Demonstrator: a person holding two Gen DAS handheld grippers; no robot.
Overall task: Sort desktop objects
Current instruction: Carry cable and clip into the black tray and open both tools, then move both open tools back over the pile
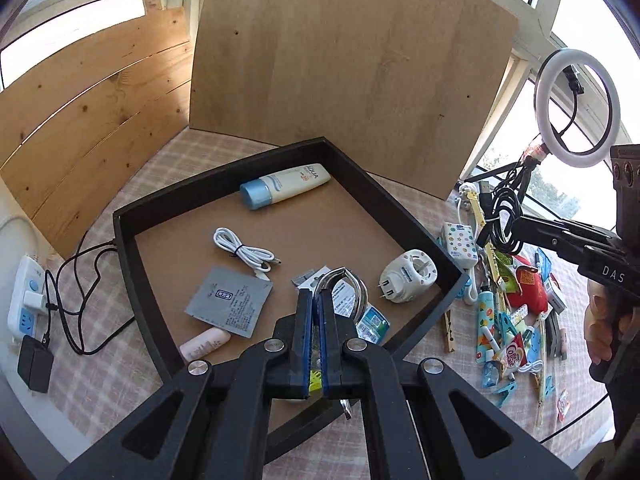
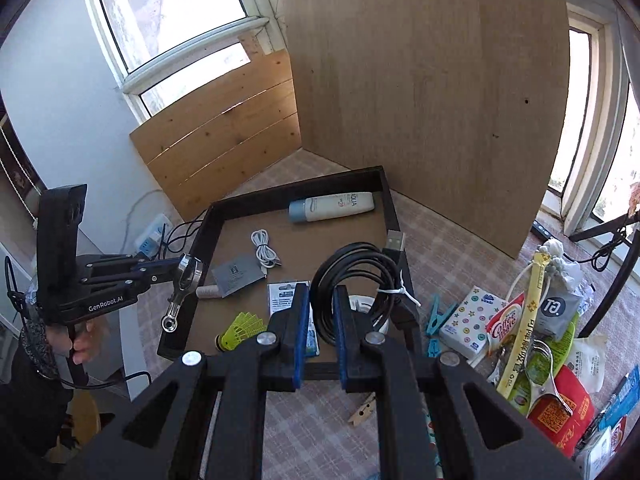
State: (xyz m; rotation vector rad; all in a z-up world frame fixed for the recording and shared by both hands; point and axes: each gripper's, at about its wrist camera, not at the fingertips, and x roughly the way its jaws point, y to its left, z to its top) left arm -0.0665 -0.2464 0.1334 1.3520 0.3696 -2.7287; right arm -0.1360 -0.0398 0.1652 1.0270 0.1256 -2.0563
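A dark tray (image 1: 376, 184) (image 2: 200, 224) holds a sunscreen tube (image 1: 286, 186) (image 2: 332, 207), a white cable (image 1: 244, 250) (image 2: 262, 250), a grey sachet (image 1: 230, 300), a white plug adapter (image 1: 408, 276) and a yellow shuttlecock (image 2: 240, 330). My left gripper (image 1: 315, 294) (image 2: 182, 272) is shut on a metal clip (image 1: 340, 286) (image 2: 184, 292) above the tray's near edge. My right gripper (image 2: 322, 290) (image 1: 516, 222) is shut on a coiled black USB cable (image 2: 356, 272) (image 1: 502, 208) above the tray's near right corner.
A pile of small objects (image 1: 512, 312) (image 2: 532, 344) lies on the checked cloth right of the tray: tissue pack, sachets, clothespins, red pouch. A power strip (image 1: 26, 296) sits left. Wood boards (image 1: 344, 64) stand behind. A ring light (image 1: 576, 106) stands at the right.
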